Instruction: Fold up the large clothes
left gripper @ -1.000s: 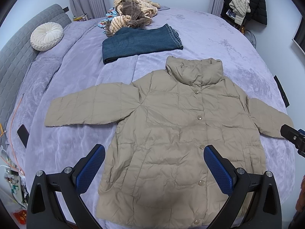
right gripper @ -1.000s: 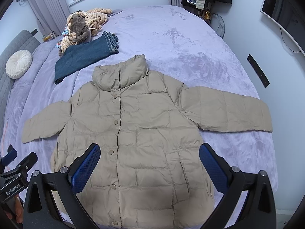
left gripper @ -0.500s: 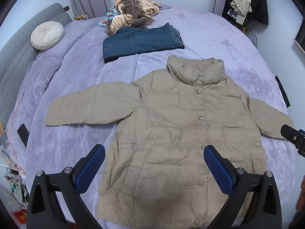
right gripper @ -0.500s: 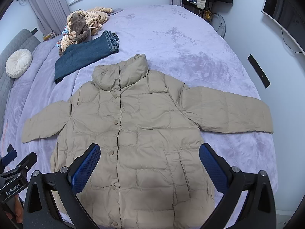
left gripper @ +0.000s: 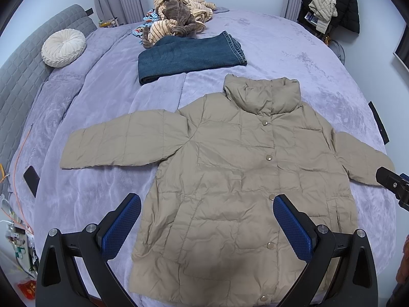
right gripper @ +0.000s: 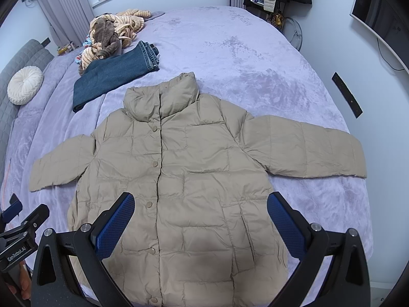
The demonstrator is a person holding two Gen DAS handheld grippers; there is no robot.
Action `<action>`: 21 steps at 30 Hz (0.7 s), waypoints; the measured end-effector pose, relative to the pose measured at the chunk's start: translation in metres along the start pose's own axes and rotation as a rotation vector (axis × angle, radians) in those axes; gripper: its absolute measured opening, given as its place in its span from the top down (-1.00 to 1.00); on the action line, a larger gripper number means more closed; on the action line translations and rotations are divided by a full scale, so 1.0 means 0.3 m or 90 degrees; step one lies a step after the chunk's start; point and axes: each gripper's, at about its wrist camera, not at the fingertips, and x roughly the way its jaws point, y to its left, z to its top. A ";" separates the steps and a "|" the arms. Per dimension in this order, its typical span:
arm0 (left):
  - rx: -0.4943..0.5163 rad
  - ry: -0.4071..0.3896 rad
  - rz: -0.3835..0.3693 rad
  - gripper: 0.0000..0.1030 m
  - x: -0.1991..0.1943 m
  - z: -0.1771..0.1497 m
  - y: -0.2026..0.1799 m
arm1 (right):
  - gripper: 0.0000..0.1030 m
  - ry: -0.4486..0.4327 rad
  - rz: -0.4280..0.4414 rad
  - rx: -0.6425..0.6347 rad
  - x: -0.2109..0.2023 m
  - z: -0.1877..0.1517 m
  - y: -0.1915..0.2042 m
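Both grippers' jaws spread wide, seemingly hovering above flat jacket [left gripper: 230, 179]

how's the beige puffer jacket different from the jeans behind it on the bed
The beige puffer jacket lies spread open flat with both sleeves out, unfolded; the jeans are already folded into a compact rectangle. The jacket is quilted, pale and snap-buttoned; the jeans are dark blue denim. The jacket covers far more of the bed. Both lie flat on the purple blanket, touched by neither gripper.
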 end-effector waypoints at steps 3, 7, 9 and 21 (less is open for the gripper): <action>-0.001 -0.001 0.000 -1.00 0.002 0.001 0.003 | -1.00 0.000 0.000 -0.001 0.000 0.001 0.000; -0.001 0.000 0.000 -1.00 0.001 0.002 0.002 | -1.00 -0.001 0.000 -0.001 -0.001 0.001 -0.001; -0.001 0.000 0.000 -1.00 0.001 0.002 0.002 | -1.00 -0.001 0.000 -0.002 -0.002 0.000 -0.001; -0.002 0.001 -0.002 -1.00 0.004 0.002 0.005 | -1.00 0.001 -0.002 -0.005 -0.002 0.008 0.011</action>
